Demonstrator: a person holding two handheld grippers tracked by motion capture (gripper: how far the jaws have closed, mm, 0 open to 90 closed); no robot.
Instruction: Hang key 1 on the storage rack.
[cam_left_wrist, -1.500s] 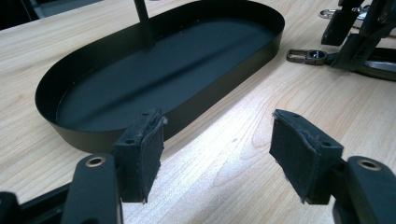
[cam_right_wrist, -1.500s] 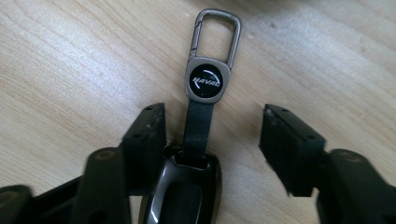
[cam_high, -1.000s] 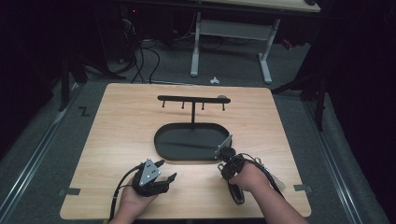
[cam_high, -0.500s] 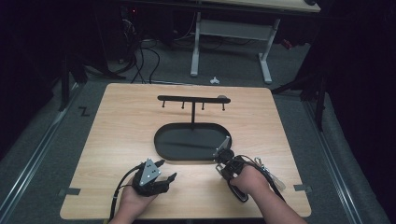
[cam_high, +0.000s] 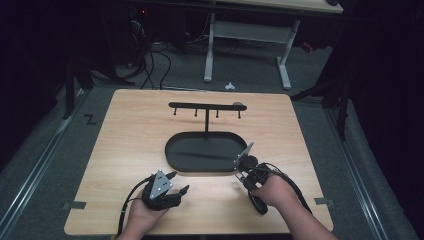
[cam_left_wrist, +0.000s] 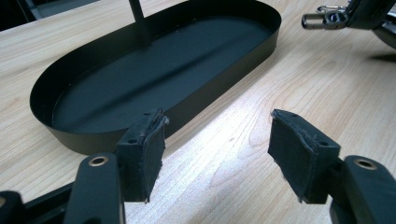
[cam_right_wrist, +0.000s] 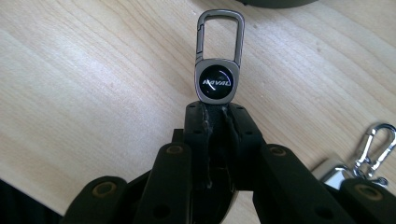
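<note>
A metal keychain (cam_right_wrist: 217, 80), with a dark round badge and a carabiner loop, sticks out of my right gripper (cam_right_wrist: 215, 109), which is shut on its lower end just above the wood. In the high view the right gripper (cam_high: 241, 171) sits at the near right end of the black oval tray (cam_high: 172, 155). The keychain (cam_left_wrist: 324, 18) also appears at the top right of the left gripper view. My left gripper (cam_left_wrist: 217, 135) is open with nothing between its pads and rests low over the table (cam_high: 130, 140), near the tray's wall (cam_left_wrist: 205, 93). In the high view the left gripper (cam_high: 180, 181) is at the front left.
A black T-shaped stand (cam_high: 206, 106) with several small hooks rises from the tray; its post (cam_left_wrist: 139, 21) stands at the tray's far side. A second silver clip (cam_right_wrist: 376, 140) lies on the table beside the right gripper. Floor cables and a desk frame lie beyond the table.
The right hand has shifted and turned a little at the tray's near right end, still shut on the keychain. The left gripper has stayed put.
</note>
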